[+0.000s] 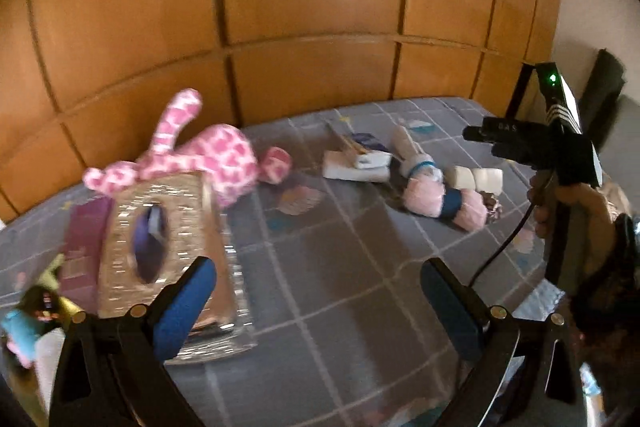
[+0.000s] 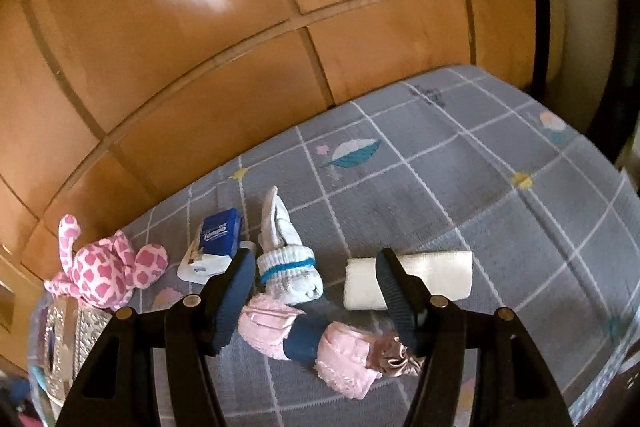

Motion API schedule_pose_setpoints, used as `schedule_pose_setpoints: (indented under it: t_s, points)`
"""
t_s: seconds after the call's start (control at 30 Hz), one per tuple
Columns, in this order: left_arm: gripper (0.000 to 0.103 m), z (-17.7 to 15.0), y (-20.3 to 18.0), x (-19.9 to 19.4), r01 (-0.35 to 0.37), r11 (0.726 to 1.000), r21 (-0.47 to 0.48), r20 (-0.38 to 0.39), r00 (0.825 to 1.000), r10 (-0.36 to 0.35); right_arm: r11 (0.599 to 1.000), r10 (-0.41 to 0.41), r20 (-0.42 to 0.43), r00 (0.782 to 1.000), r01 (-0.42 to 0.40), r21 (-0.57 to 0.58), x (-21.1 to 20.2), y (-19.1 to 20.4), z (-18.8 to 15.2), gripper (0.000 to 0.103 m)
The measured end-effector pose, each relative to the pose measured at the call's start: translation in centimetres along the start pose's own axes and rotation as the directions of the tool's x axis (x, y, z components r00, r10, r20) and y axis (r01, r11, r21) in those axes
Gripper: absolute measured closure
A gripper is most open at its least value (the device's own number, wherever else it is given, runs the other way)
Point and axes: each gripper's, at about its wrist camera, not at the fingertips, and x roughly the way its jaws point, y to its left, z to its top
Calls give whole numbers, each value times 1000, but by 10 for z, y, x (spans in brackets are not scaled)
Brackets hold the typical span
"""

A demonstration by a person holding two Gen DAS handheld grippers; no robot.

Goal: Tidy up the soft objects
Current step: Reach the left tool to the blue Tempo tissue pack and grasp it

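Note:
On a grey checked bed sheet (image 2: 480, 187) lie a pink spotted plush toy (image 2: 104, 267), a blue tissue pack (image 2: 218, 235), a white sock roll with a blue band (image 2: 288, 275), a pink roll with a navy band (image 2: 316, 339), a white cloth roll (image 2: 432, 277) and a satin scrunchie (image 2: 396, 355). My right gripper (image 2: 316, 291) hovers open over the sock roll and the pink roll, touching neither. My left gripper (image 1: 320, 303) is open above bare sheet, right of a silver tissue box (image 1: 160, 239). The plush toy (image 1: 208, 159) leans behind that box. A hand holds the right gripper (image 1: 492, 141) at the right.
Glossy wooden wardrobe panels (image 1: 304, 7) rise right behind the bed. A purple box (image 1: 84, 239) stands left of the silver box, with small blue and yellow toys (image 1: 28, 323) at the lower left. A black cable (image 1: 504, 247) hangs from the right gripper.

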Motion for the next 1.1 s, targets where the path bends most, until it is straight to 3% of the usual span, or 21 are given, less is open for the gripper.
schedule_pose_setpoints:
  t_s: [0.17, 0.4, 0.57, 1.0, 1.07, 1.1]
  points:
    - [0, 15, -10, 33, -39, 999, -5, -73, 997, 38, 999, 15, -1, 1000, -15, 39, -2, -7, -1, 39]
    - [4, 49, -13, 93, 7, 994, -107, -192, 981, -28, 998, 29, 7, 1000, -29, 62, -4, -10, 1, 39]
    - [5, 79, -30, 131, -21, 998, -63, -197, 980, 8, 995, 46, -2, 999, -45, 88, -3, -14, 1, 39]
    - [9, 134, -58, 231, -29, 1000, -6, -305, 952, 26, 984, 120, -44, 992, -113, 138, 5, -18, 2, 39]
    - [11, 136, -59, 244, -33, 999, 5, -322, 946, 32, 982, 131, -46, 990, -123, 143, 5, -19, 2, 39]
    - [17, 137, -59, 250, -31, 999, 7, -332, 943, 32, 981, 135, -46, 990, -127, 146, 5, -19, 2, 39]
